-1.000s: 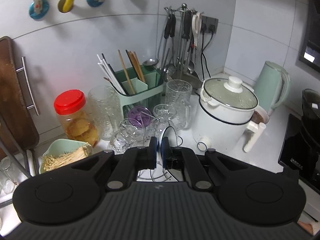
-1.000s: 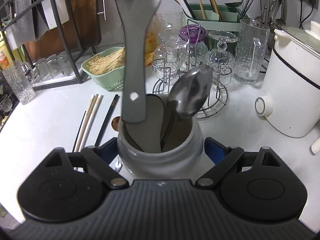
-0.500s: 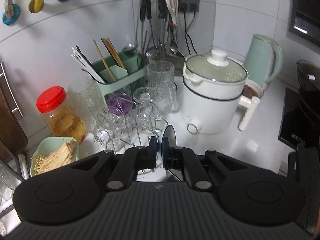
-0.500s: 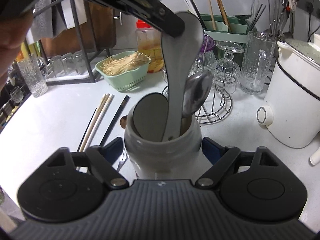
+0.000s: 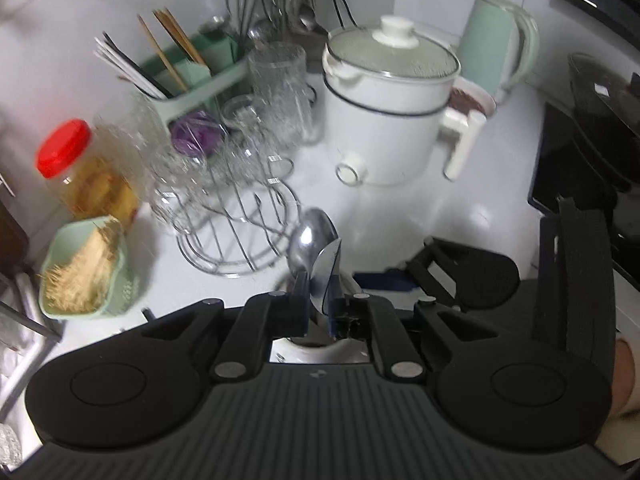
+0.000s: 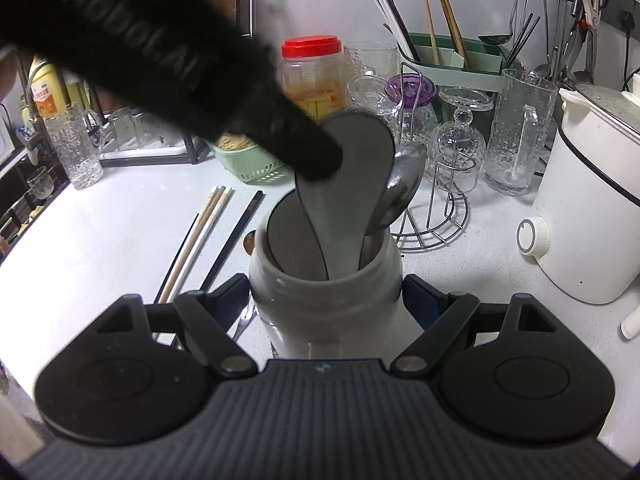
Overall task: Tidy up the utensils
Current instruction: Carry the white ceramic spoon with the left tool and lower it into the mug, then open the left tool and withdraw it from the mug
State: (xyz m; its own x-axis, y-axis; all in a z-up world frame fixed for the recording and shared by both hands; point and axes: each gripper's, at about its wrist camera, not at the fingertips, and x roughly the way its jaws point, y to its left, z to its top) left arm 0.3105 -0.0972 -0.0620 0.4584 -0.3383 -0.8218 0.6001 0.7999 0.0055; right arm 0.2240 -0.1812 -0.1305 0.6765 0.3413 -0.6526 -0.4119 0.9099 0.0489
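– Utensils, status check, reading the right wrist view left to right. What is on the far left?

– Loose chopsticks (image 6: 208, 236), flat on the counter (image 6: 100, 240), just beside the white jar (image 6: 324, 292). Not yet sorted.

– Next along?

– Left gripper (image 6: 316, 160) reaches in from the upper left, clamped on the bowl end of the grey paddle (image 6: 352, 184). Its own camera shows the paddle edge-on between nearly shut jaws, pads on both faces.

– Change in the paddle?

– A second ago its handle end hung above the jar mouth. Now the handle is down inside the jar and only the bowl stands above the rim. A second grey piece sits lower in the jar, to its left.

– Right of that?

– Metal spoon (image 6: 400, 192), bowl up, leaning in the same jar, touching or nearly touching the paddle; I cannot tell which.

– Right gripper (image 6: 326, 300)?

– Its jaws have just been closing, with the jar between them. A blue pad now sits against each side of the jar, so I read it as holding the jar steady.

– Meaning for the task?

– Judgement: the paddle is as good as placed. Left only needs to let go and lift clear without dragging it back out. The chopsticks look like the next item. Risk: the paddle tipping against the spoon on release.
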